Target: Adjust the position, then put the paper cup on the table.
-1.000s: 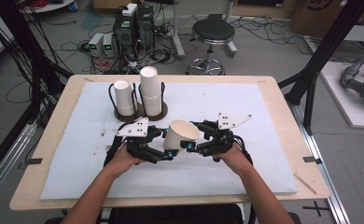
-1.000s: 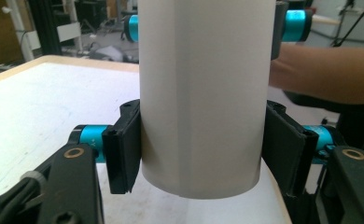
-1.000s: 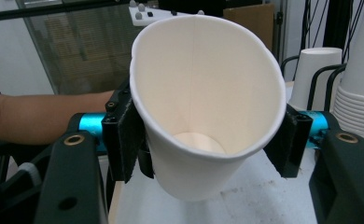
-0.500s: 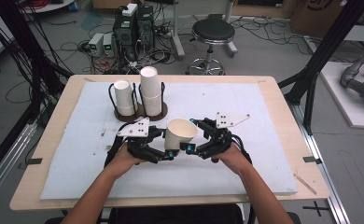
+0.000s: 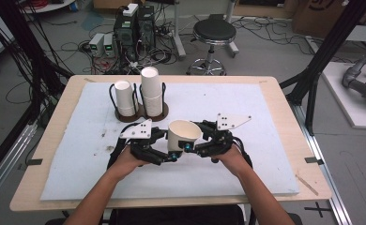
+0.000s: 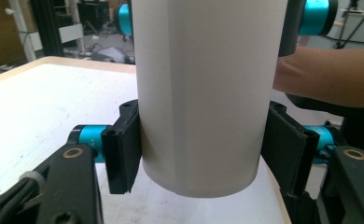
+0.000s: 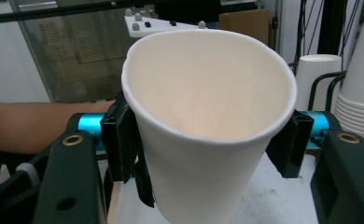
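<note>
lab, floor electronics [image 5: 133, 28], tangled cables [image 5: 26, 56]

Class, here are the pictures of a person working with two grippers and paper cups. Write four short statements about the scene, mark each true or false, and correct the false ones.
1. Both grippers grip the same paper cup. True.
2. That cup is full of liquid. False: the right gripper view shows it empty.
3. Two cup stacks stand in a wire holder behind the hands. True.
4. The left gripper has its jaws wide apart, touching nothing. False: they press the cup's wall on both sides.
</note>
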### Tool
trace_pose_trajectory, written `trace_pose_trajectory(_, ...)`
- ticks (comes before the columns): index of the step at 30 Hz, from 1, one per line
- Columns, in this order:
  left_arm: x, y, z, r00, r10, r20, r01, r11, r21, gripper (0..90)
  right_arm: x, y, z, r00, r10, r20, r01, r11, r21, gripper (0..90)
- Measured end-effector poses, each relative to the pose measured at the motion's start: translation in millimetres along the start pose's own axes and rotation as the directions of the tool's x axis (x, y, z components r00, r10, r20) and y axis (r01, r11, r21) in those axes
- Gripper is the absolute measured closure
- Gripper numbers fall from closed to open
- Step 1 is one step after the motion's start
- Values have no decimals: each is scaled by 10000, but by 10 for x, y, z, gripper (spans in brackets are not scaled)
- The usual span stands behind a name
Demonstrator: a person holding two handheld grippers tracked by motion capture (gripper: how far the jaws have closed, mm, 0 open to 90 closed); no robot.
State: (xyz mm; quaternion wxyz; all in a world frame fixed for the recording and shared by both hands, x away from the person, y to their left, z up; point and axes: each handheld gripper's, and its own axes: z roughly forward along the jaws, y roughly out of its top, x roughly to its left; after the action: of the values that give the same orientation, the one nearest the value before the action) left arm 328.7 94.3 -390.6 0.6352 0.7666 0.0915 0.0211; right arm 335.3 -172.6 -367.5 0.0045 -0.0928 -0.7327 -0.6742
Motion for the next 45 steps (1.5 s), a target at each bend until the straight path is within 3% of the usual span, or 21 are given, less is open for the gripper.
trace_pose_trajectory(3, 22, -22, -20, 9993, -147, -357, 154, 9997, 175, 281, -8, 19, -34, 9996, -142, 239, 140, 9999, 97, 384)
trace_pose_trajectory(13, 111, -24, -249, 9902, -289, -1368, 276, 9996, -117, 279, -63, 59, -175, 9924, -510, 1119, 454, 9976, 516, 393)
trace_pose_trajectory(16, 142, -30, -349, 9814, -352, -1886, 305, 9992, -276, 270, -89, 64, -233, 9867, -620, 1504, 514, 9960, 734, 393)
trace_pose_trajectory(22, 197, -72, -546, 9527, -723, -2953, 578, 9967, -574, 192, -153, 52, -350, 9739, -692, 2163, 487, 9939, 986, 394)
trace_pose_trajectory(32, 221, -141, -782, 9250, -859, -3700, 585, 9947, -847, 193, -254, 29, -427, 9583, -590, 2797, 317, 9944, 1010, 393)
trace_pose_trajectory(35, 217, -141, -813, 9209, -847, -3805, 544, 9945, -897, 193, -241, 32, -461, 9542, -667, 2917, 373, 9938, 1049, 394)
trace_pose_trajectory(45, 271, -152, -886, 9102, -964, -4027, 601, 9930, -1019, 193, -276, 16, -647, 9267, -693, 3693, 324, 9939, 1053, 393)
